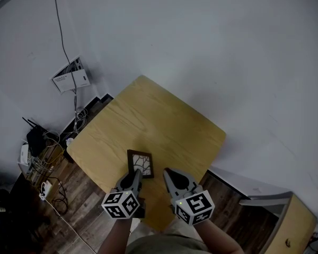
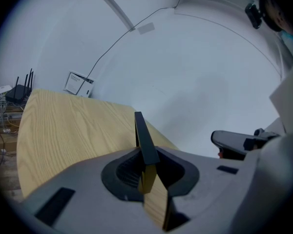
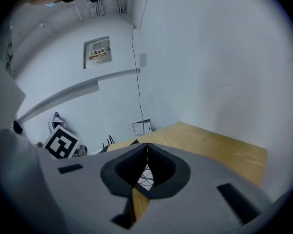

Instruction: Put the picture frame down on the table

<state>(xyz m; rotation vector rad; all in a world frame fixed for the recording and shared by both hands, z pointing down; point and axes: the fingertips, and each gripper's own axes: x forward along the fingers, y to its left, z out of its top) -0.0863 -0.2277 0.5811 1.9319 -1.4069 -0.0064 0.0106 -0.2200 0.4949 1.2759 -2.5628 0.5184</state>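
**Frame pinched, release not yet made**

Nearest us, the right gripper (image 1: 168,173) idles, fingers pressed together on nothing. The left gripper (image 1: 136,174) has its fingers pinching the picture frame (image 1: 140,163) by its near edge, low over the wooden counter (image 1: 164,120). Touchdown looks close, but I can't confirm contact. Letting go is left.

Bare wood of the table (image 1: 164,126) is seen beyond and beside the picture frame (image 1: 140,162), which is clamped at its near edge by the left gripper (image 1: 137,173). Passage on its right is narrowed by the right gripper (image 1: 168,172), jaws together. Off the table's left edge, tangled cables (image 1: 47,160) are seen.
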